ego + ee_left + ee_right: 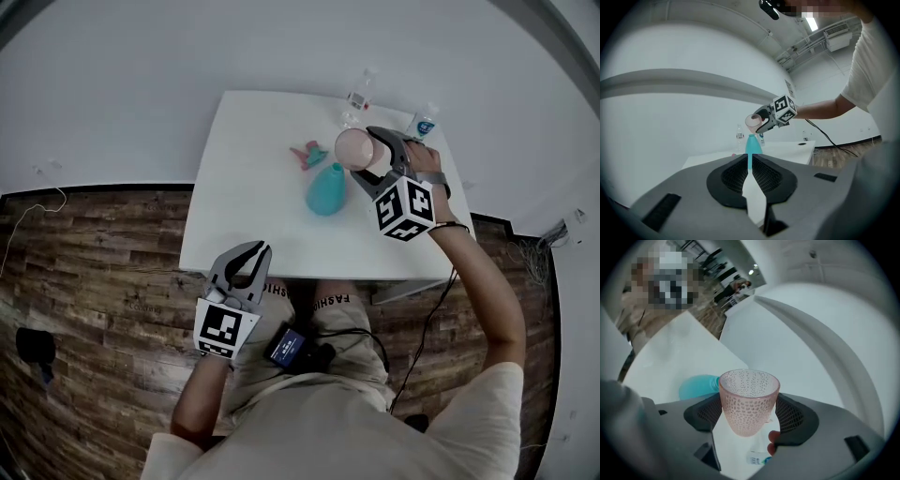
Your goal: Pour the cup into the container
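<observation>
Right gripper (362, 157) jaws clamp the tilted cup (749, 401) above the narrow-necked container (326, 189). Bad aim would likely spill onto the counter (244, 187). Left gripper (247, 255) jaws are together.

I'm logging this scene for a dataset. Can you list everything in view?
table: one, white, on wood floor
cup: one, pink, tilted, held above the table
container: one, teal, on the table
bottles: two, clear, table's far edge
small items: pink and teal, behind the container; count unclear
black device: one, on the lap
left gripper: grey, shut, empty, off the table's near edge
right gripper: grey, shut on cup
</observation>
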Motion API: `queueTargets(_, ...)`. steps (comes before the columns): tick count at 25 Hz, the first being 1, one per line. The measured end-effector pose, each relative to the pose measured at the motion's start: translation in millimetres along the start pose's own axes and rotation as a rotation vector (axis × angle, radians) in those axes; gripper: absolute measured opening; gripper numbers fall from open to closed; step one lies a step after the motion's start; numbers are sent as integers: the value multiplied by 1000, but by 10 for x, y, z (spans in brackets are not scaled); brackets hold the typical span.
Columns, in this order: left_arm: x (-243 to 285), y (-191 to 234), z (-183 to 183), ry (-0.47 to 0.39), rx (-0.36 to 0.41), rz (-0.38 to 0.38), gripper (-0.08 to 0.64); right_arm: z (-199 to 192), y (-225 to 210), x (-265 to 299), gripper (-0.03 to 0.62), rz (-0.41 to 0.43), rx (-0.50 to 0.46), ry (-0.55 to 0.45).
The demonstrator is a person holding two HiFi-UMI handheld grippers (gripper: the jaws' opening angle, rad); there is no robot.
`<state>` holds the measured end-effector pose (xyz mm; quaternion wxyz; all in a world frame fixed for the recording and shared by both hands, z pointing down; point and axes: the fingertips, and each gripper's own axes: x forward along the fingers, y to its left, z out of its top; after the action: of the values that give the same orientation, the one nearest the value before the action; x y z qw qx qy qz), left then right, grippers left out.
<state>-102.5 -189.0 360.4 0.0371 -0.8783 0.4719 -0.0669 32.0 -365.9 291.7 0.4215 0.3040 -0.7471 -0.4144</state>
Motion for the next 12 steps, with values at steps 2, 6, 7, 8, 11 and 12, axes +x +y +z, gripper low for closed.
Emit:
queueTargets(2, 5, 64, 9, 2, -3, 16, 27, -6, 27, -70, 357, 24, 145, -37)
queueTargets(6, 44, 198, 151, -17, 11, 46, 27, 55, 9, -212, 357, 12, 258, -101)
queueTargets(7, 50, 222, 189, -23, 17, 53, 27, 85, 14, -254, 357, 12, 278, -119)
queueTargets(8, 52, 236, 222, -27, 23, 60, 28, 117, 33, -299, 357, 15, 297, -137)
queueTargets(11, 64, 241, 290, -36, 32, 70, 27, 177, 129, -425, 358, 34, 348, -175)
queueTargets(12, 79, 254, 330, -40, 36, 72, 26, 184, 133, -455, 357, 36, 365, -185)
